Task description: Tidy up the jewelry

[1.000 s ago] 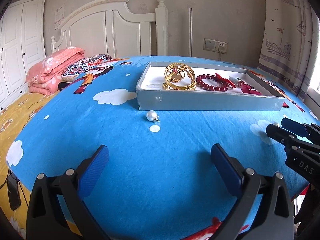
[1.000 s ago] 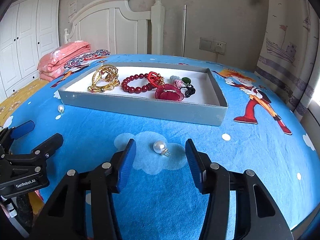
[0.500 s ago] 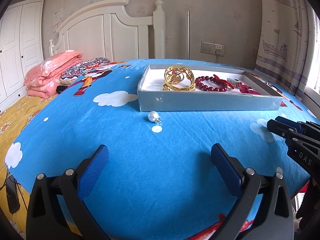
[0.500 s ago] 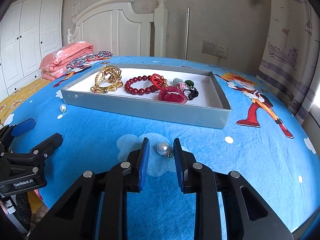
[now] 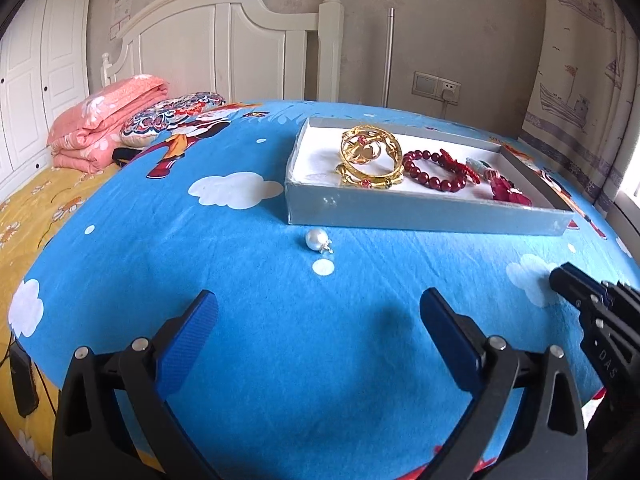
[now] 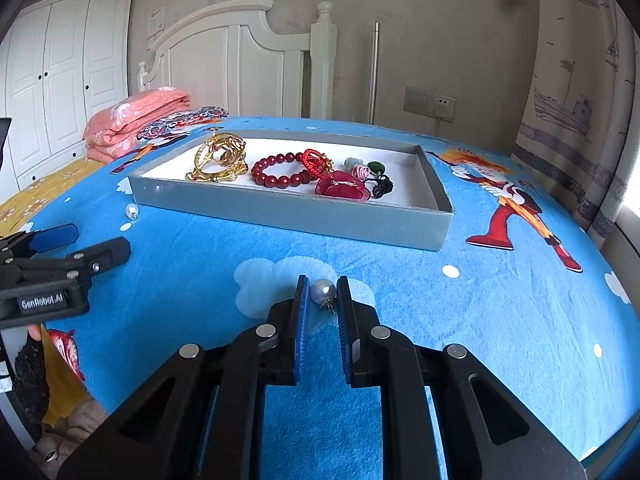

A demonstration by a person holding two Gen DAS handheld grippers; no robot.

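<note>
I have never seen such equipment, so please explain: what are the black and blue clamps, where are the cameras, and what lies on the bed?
There is no robot. A person holds one two-finger gripper in each hand, and each gripper carries a wide-angle camera looking forward along its fingers.

The left camera picture shows the left gripper open and empty, above the blue cartoon bedsheet. Ahead of it lies a small white pearl earring, in front of the shallow grey tray.

The right camera picture shows the right gripper with its blue pads closed around a second pearl earring.

The tray already holds a gold ornate bangle, a dark red bead bracelet and a red flower piece.
</note>
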